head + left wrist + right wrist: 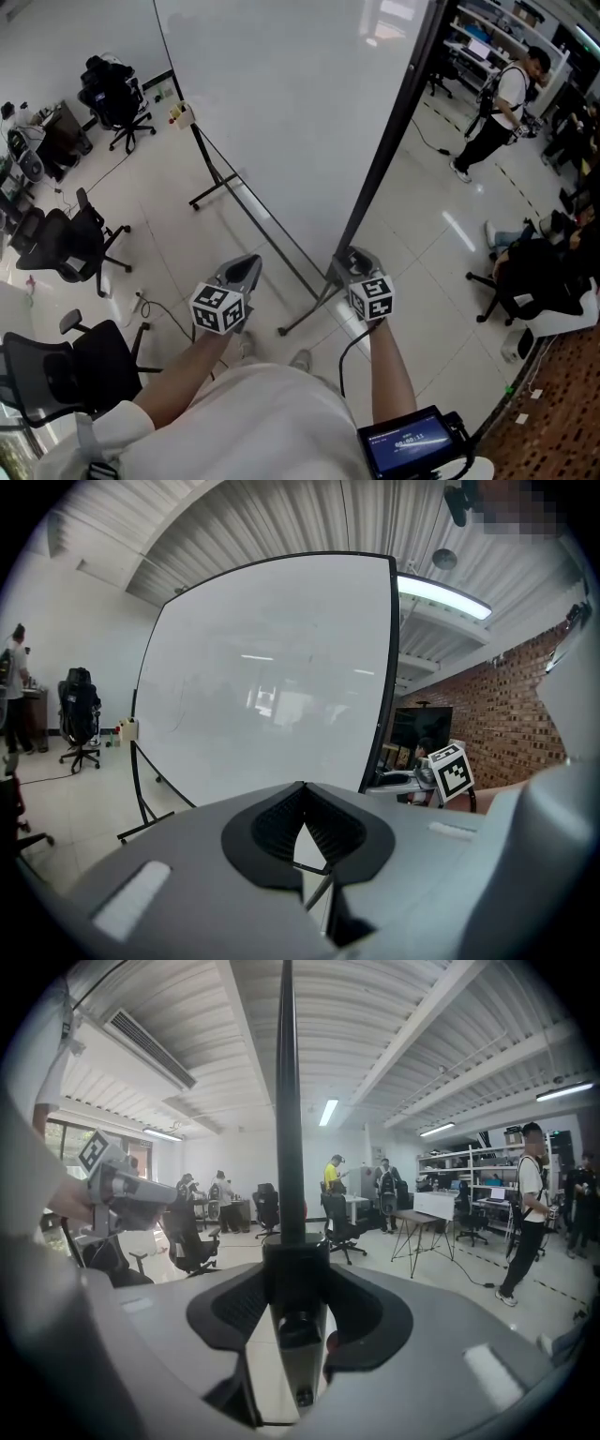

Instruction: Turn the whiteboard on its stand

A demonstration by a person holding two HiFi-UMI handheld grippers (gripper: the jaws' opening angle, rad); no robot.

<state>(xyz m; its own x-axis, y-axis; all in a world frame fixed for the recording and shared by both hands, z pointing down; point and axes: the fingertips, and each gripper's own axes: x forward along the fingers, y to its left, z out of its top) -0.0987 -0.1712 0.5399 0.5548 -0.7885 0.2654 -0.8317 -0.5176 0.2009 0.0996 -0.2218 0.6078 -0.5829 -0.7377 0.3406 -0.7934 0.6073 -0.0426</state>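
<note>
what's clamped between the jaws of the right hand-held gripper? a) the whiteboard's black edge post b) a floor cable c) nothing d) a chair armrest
a: in the right gripper view the whiteboard's black edge post rises from between the jaws of the right hand-held gripper, which close on it.

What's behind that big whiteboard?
Past the whiteboard's right edge you can see floor, a standing person and tables. Whatever lies straight behind the panel is covered by it.
</note>
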